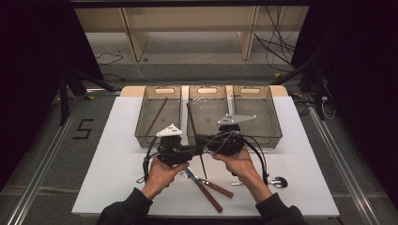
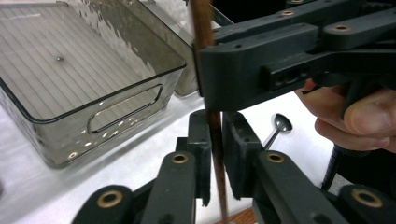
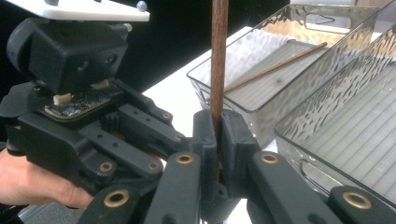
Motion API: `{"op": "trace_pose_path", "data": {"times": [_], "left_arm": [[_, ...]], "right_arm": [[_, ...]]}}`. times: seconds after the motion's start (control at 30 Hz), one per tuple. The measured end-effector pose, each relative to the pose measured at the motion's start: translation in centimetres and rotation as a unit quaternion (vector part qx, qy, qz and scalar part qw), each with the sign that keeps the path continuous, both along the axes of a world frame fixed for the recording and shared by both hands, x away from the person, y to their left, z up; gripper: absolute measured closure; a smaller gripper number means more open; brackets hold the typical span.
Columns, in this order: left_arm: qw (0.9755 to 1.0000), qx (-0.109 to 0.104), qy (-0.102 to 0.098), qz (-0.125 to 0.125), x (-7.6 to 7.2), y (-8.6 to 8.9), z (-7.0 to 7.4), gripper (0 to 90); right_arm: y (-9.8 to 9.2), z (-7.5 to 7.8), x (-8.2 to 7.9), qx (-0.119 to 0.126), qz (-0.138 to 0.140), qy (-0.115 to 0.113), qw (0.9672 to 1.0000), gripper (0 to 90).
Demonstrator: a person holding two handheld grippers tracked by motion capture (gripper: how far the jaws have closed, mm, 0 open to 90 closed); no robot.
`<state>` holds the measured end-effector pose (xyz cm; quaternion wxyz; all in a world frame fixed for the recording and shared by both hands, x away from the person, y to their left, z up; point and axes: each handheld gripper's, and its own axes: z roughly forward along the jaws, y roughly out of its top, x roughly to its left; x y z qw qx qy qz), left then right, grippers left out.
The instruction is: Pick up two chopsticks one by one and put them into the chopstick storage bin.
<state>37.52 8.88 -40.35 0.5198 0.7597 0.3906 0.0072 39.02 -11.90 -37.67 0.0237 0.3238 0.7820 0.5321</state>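
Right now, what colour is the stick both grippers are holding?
Dark reddish brown; the stick shows best in the right gripper view.

three clear bins [image 1: 257,136]; a chopstick [image 1: 155,117] inside the left one; spoon [image 1: 279,182]; knives [image 1: 206,193]

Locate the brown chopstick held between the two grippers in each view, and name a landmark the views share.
High view: chopstick runs from the middle bin down between both grippers, centre.
Left gripper view: upright at centre, chopstick pinched in the near jaws.
Right gripper view: upright at centre, chopstick rising from the near jaws.
Shared landmark: the clear bins.
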Motion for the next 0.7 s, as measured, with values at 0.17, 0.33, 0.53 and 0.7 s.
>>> {"op": "trace_pose_path", "data": {"times": [0.17, 0.33, 0.53, 0.7], "left_arm": [[1.0, 0.008, 0.003, -0.004, 0.0, 0.2, 0.3, 84.3], [0.9996, 0.029, 0.004, -0.003, 0.4, 1.3, 0.4, 84.6], [0.999, 0.043, 0.003, 0.008, 1.1, 4.1, 1.3, 84.6], [0.9984, 0.051, -0.001, 0.024, 1.9, 6.9, 2.9, 84.6]], "right_arm": [[-0.3, 0.2, -0.2, 0.008, 0.002, -0.004, 1.0, 80.0], [-1.5, 0.8, -0.5, 0.021, -0.002, -0.011, 0.9997, 64.2], [-3.8, 1.0, -1.1, 0.007, -0.013, -0.031, 0.9994, 51.5], [-5.0, 0.3, -2.2, -0.04, -0.01, -0.045, 0.9981, 39.6]]}}
